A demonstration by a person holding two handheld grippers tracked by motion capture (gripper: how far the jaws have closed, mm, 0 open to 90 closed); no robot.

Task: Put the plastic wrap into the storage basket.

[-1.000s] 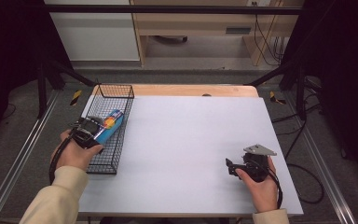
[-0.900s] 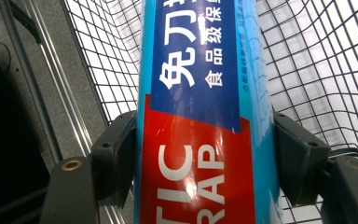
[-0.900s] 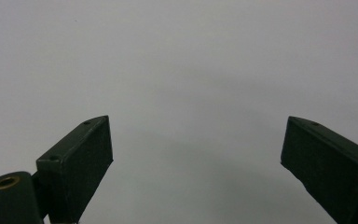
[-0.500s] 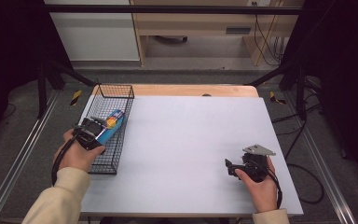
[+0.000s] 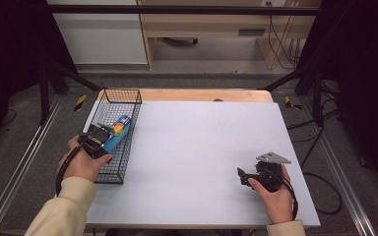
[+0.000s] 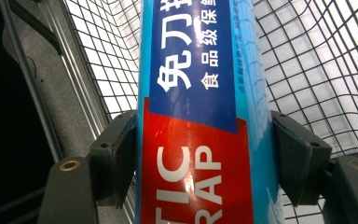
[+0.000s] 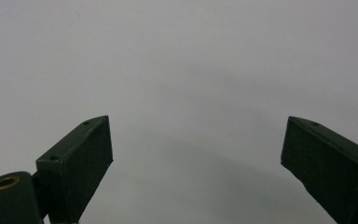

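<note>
A long blue box of plastic wrap [image 5: 119, 129] with a red and orange end lies tilted over the black wire basket [image 5: 121, 91] at the table's left edge. My left gripper [image 5: 109, 133] is shut on it. In the left gripper view both pads [image 6: 116, 154] press the sides of the box [image 6: 196, 93], with the basket mesh [image 6: 317, 70] behind it. My right gripper [image 5: 241, 177] rests low over the white table near the front right. Its jaws stand open with nothing between them, as the right gripper view [image 7: 196, 149] shows.
The white tabletop [image 5: 202, 142] stretches between the two hands, and a wooden strip [image 5: 197, 95] runs along its far edge. Metal rails [image 5: 24, 162] flank the table on the floor. Black stand legs rise at both far corners.
My left gripper has shifted slightly to the right with the box over the basket. The right gripper has stayed where it was.
</note>
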